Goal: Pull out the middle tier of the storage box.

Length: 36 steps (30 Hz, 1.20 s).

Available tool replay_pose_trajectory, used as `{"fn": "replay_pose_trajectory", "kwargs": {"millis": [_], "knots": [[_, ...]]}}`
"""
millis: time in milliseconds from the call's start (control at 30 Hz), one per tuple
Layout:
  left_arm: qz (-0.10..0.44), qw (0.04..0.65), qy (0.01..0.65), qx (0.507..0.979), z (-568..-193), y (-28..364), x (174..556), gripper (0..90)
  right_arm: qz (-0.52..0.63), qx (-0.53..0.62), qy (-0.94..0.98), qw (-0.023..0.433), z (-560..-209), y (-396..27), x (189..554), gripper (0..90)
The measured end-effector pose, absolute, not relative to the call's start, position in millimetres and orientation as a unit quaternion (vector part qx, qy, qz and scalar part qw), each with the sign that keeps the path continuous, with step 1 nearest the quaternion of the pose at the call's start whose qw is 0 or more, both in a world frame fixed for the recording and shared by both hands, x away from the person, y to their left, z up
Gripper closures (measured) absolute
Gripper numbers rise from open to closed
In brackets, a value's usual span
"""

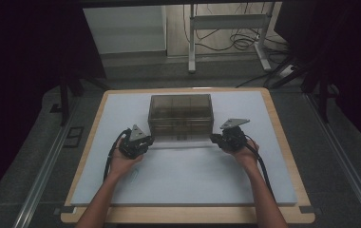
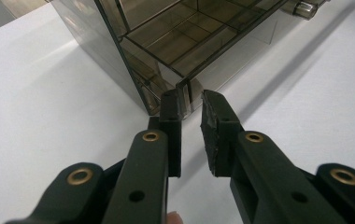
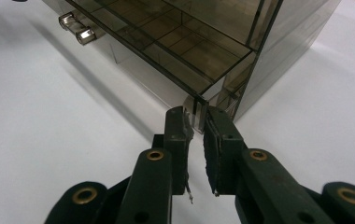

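A smoked transparent plastic box [image 1: 181, 116] with inner dividers is placed on the white mat [image 1: 188, 180] that covers the wooden table [image 1: 283, 128], toward the far middle of the mat. A clear flap [image 1: 181, 141] is folded down at the box's near side and rests on the mat.

The left gripper [image 1: 146, 140] is held at the near left corner of the box. In the left gripper view its jaws are pressed together on the thin clear end of the flap [image 2: 185, 95], which is pinched between the pads.

The right gripper [image 1: 214, 138] is held at the near right corner. In the right gripper view the other end of the flap [image 3: 196, 112] is clamped between its nearly closed jaws.

Both forearms are extended from the near edge of the table, and a cable [image 1: 264, 171] is trailed beside the right one.
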<state>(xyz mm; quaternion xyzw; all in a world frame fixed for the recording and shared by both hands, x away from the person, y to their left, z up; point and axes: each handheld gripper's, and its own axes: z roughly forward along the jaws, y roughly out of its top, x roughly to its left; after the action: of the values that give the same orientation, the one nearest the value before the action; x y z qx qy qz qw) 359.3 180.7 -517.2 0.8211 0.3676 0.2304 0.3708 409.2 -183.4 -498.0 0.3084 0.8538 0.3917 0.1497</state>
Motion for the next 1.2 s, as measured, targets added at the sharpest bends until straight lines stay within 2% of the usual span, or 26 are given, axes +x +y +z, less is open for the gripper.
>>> {"fn": "replay_pose_trajectory", "kwargs": {"millis": [1200], "knots": [[0.228, 0.38, 0.363, 0.82, -520, 182, 346, 79.5, 0.402, 0.299, 0.853, 0.149, -500, -188, 395, 79.0]]}}
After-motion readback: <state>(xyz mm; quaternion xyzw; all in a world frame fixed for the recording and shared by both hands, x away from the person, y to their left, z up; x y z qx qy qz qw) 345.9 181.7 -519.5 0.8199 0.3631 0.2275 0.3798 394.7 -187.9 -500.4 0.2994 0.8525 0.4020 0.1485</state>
